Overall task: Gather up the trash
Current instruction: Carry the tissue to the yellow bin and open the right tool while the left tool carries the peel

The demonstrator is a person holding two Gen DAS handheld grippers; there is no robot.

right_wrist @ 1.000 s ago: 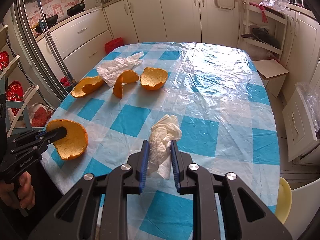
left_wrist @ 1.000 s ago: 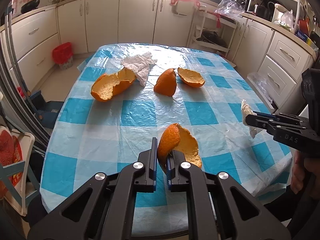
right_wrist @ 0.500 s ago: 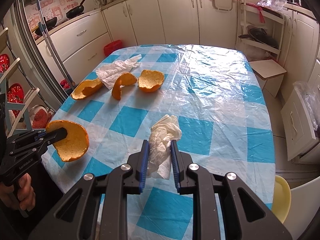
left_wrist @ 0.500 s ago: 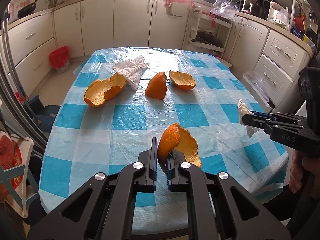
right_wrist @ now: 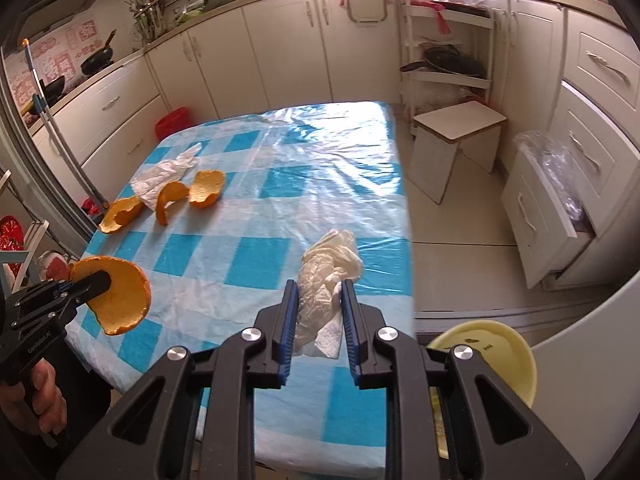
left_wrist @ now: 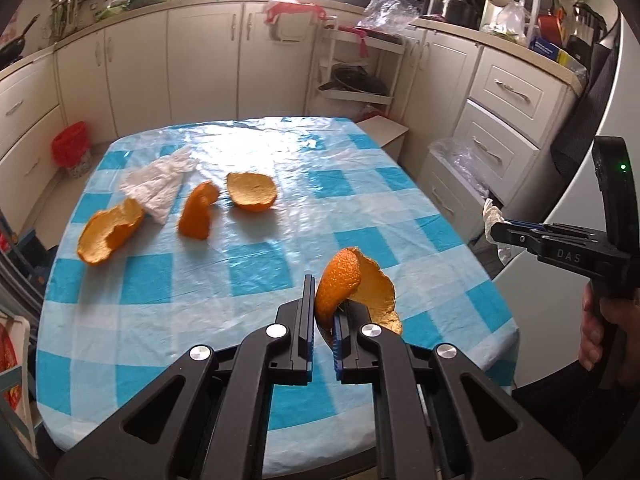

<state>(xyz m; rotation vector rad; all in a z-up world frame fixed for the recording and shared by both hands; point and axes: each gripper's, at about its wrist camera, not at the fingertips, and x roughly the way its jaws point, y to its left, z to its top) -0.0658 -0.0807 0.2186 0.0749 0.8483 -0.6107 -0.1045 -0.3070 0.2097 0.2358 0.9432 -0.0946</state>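
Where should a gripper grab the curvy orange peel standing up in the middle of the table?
Probably on its top edge, coming down from above. That middle peel stands on its rim like a little arch, so its thin curved wall points up and the jaws can close one on each side. Come straight down between the tissue and the cup-shaped peel to avoid bumping them.

- You see a table (left_wrist: 256,264) under a blue-and-white checked plastic cloth.
- On it, far left: three orange peel pieces (left_wrist: 110,232) (left_wrist: 199,211) (left_wrist: 252,197).
- A crumpled white tissue (left_wrist: 160,182) touches the leftmost peel.
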